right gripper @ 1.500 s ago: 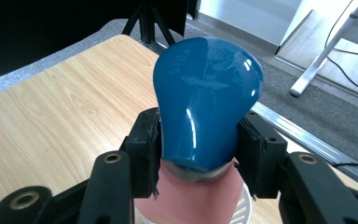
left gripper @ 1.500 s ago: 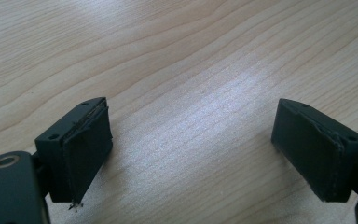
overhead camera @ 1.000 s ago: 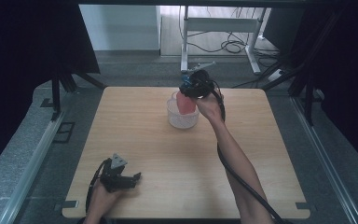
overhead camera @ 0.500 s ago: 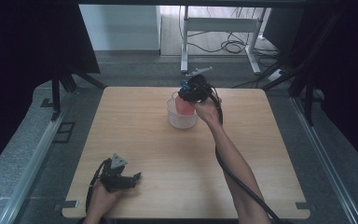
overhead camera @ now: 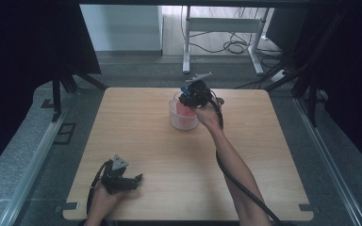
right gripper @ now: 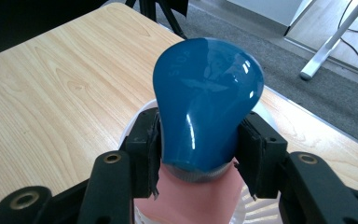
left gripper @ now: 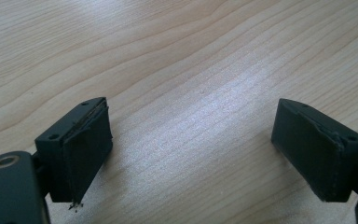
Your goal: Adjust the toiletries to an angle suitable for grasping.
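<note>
Right hand-held gripper (right gripper: 198,154) is pinching blue bulb (right gripper: 207,100) at its neck, directly above white cup (overhead camera: 183,115); smooth glass could be slipping w/ loose squeeze, cracking w/ hard; left hand-held gripper (left gripper: 205,154) is gaping wide, empty, well nearer the person than cup.

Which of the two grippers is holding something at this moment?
The right gripper: its jaws clamp the blue bulb above the white container. The left gripper is open over bare table.

Blue bulb (right gripper: 207,102): base hidden between right claw (right gripper: 198,142) pads. White cup (right gripper: 256,207) cut off at 6 o'clock edge; pink contents (right gripper: 196,198) unidentifiable.
</note>
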The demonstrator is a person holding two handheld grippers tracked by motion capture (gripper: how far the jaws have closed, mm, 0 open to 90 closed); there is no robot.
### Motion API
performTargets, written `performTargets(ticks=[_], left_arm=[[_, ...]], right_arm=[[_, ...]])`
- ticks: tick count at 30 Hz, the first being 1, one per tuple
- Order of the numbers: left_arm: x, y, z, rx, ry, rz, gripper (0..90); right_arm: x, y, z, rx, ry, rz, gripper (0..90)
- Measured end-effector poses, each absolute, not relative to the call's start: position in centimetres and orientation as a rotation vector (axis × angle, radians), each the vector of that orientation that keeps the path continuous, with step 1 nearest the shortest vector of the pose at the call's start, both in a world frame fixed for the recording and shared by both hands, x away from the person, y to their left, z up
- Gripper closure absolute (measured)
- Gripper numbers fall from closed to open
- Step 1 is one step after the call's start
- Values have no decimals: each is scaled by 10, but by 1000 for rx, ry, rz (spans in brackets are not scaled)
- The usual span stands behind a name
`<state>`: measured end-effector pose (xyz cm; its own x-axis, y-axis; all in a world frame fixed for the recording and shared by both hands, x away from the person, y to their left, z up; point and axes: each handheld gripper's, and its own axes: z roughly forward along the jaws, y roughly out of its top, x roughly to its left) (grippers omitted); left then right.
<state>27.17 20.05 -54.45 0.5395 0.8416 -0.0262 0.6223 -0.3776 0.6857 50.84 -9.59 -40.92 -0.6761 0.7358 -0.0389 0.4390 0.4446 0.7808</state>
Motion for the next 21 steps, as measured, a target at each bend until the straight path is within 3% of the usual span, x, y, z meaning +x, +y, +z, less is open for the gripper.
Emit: performTargets(ticks=[21], left_arm=[[272,201,-544,2129,1179,435,117]], right_arm=[[512,-93,-433,1015,2361,1075,531]])
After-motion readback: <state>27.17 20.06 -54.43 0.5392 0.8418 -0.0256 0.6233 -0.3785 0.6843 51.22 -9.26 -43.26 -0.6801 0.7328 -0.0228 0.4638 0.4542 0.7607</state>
